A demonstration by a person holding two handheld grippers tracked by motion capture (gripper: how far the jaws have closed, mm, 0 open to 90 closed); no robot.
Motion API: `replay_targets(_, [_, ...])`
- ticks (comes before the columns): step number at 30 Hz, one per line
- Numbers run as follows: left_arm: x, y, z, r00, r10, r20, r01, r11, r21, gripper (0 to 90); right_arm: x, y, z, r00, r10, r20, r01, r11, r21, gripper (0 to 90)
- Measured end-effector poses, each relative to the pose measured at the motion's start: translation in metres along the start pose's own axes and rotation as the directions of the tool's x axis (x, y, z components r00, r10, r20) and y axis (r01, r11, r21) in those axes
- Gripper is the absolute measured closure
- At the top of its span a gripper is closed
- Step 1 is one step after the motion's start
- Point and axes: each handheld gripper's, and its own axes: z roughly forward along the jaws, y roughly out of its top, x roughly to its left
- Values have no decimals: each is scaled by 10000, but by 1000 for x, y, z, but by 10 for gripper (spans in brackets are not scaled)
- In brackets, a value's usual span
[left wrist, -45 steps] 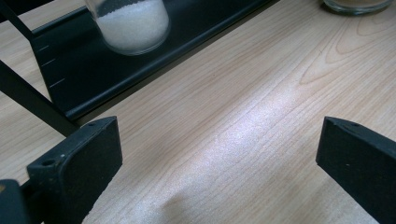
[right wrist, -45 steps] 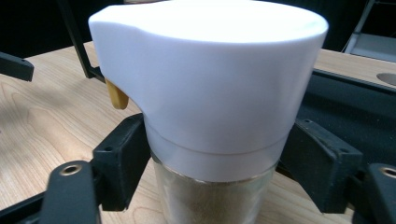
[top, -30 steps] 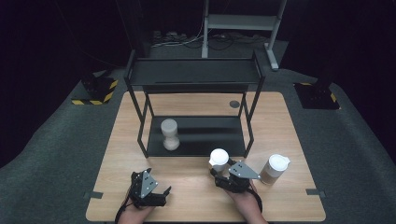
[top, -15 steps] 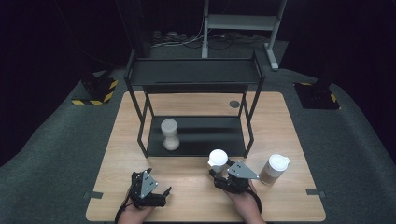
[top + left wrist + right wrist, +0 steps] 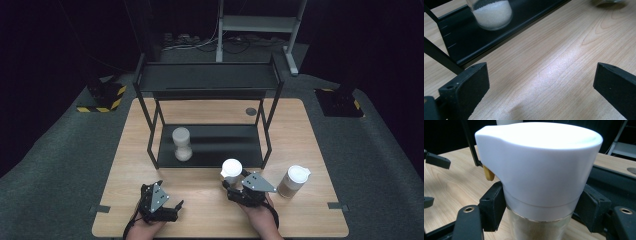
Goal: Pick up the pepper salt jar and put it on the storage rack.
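Right gripper (image 5: 234,184) clamped on a white-lidded glass jar of tan powder (image 5: 231,171), lower centre of the high view.
Left gripper (image 5: 172,209), lower left, jaws wide apart over the bare wooden table (image 5: 310,130).

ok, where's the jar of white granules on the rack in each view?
High view: jar of white granules stands on the left of the black rack's lower shelf.
Left gripper view: top left, its lower part on that shelf.
Right gripper view: probably the pale sliver at the top edge, above the white-lidded jar.
Shared landmark: the black rack.
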Motion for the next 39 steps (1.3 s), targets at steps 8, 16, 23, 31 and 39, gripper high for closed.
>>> replay_targets(8, [1,0,0,10000,-48,39,48,10000,-14,7,1,11,3,9999,-142,28,142,9999,-46,304])
replay_targets(16, [1,0,-1,9999,-120,77,120,9999,-54,7,1,20,5,9997,-230,24,231,9997,-121,304])
replay_targets(23, [1,0,-1,9999,-120,114,121,9999,-80,7,1,24,11,9998,-184,7,184,9998,-119,304])
replay_targets(31, [2,-1,-1,9998,-125,171,127,9999,-105,7,-1,28,19,10000,-74,67,74,10000,-63,304])
replay_targets(39, [2,-1,-2,9998,-93,174,95,9998,-150,6,-4,32,27,9999,25,138,-24,10000,-72,304])
